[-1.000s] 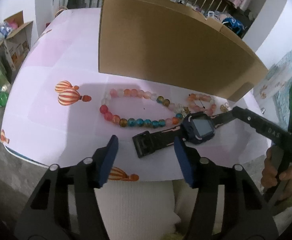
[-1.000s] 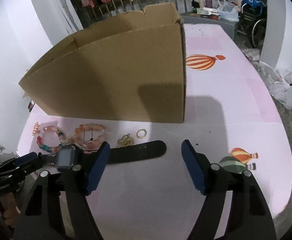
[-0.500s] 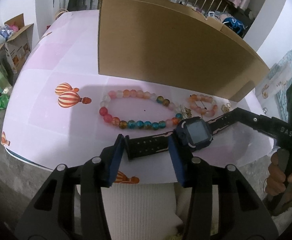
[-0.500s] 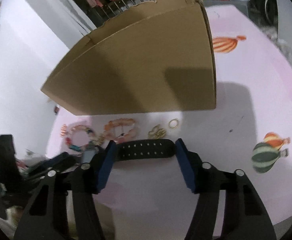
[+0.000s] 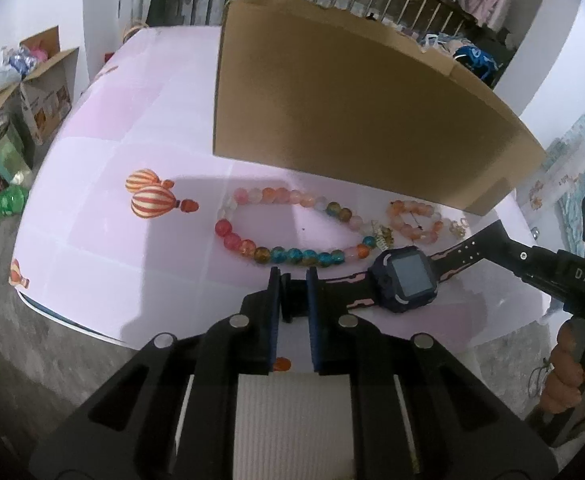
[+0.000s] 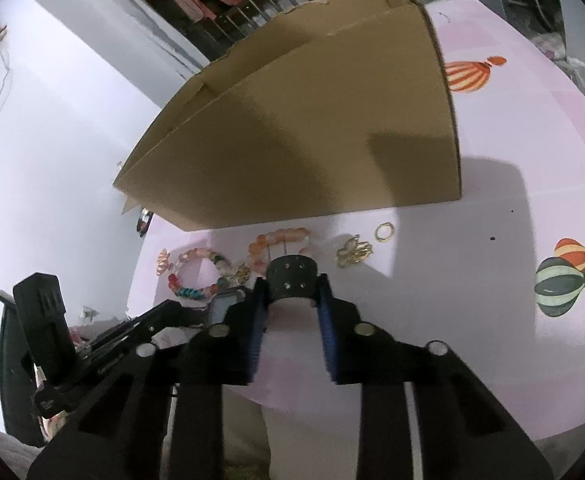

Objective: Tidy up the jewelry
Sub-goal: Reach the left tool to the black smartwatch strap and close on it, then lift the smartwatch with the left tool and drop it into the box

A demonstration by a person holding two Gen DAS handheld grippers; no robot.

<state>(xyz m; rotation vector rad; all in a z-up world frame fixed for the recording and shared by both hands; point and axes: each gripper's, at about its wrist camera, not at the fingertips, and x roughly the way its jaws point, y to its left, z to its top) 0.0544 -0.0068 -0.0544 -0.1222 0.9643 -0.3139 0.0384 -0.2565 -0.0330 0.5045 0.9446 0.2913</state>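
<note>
The left gripper (image 5: 293,280) is squeezed tight on one end of the black watch strap, at 6 o'clock in its own view. The right gripper (image 6: 291,292) is squeezed on the other end, the part with the little holes, and that end curls up between its blue pads. So the smart watch (image 5: 408,278) hangs between the two grippers, with its square screen facing up, close to the near edge of the pink table (image 5: 92,200). It looks lifted a little, but I cannot tell for sure. Just past the watch, at 12 o'clock from the left gripper, lies the colorful bead bracelet (image 5: 288,226). A small peach bead bracelet (image 5: 414,222) sits at 1 o'clock, with a gold charm (image 5: 382,235) touching the beads. In the right view a gold chain piece (image 6: 353,255) and a gold ring (image 6: 384,232) lie near each other at 1 o'clock. Farther back stands the big cardboard box (image 5: 352,120) with an open top. I think the watch should go in there. To do it well, both hands should rise together and keep the strap a bit loose, not pulled hard. Lift high over the box wall, do not drag across the beads, then open both grippers together.
</note>
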